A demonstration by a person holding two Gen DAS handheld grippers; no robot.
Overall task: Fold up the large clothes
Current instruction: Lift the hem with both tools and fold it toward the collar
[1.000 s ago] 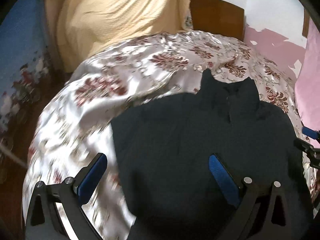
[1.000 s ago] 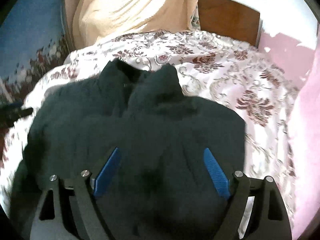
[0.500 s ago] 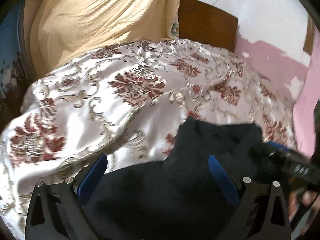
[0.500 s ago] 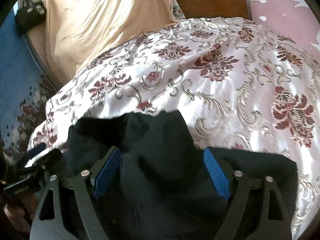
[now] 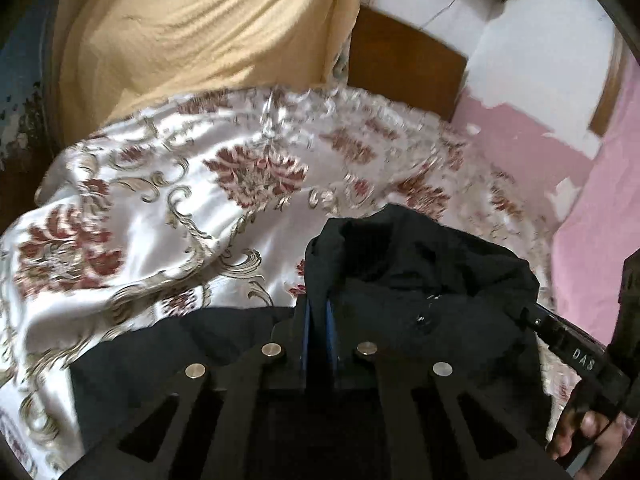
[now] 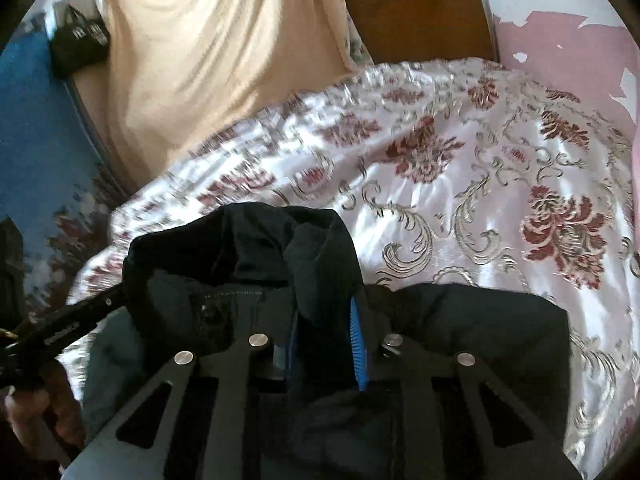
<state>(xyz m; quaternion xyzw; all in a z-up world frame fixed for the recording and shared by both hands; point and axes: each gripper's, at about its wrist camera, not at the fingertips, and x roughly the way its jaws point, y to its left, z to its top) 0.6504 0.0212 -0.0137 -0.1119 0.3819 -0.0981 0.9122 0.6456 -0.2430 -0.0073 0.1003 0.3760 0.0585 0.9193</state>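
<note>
A dark navy jacket [image 5: 420, 280] lies on a bed with a shiny white and red floral cover [image 5: 160, 208]. My left gripper [image 5: 319, 320] is shut on the left side of the jacket's collar. My right gripper [image 6: 324, 320] is shut on the right side of the collar; the jacket [image 6: 460, 328] spreads under it. The collar stands up between the two grippers. The right gripper [image 5: 568, 344] shows at the right edge of the left wrist view, and the left gripper [image 6: 72, 320] at the left edge of the right wrist view.
A yellow cloth [image 5: 200, 32] hangs at the head of the bed beside a brown wooden headboard [image 5: 404, 64]. A pink wall [image 5: 592, 208] runs along the right side. A blue floral surface [image 6: 36, 152] and a black bag [image 6: 78, 42] lie left.
Both grippers moved forward over the jacket to its collar and shut on it, one on each side. Earlier both were open.
</note>
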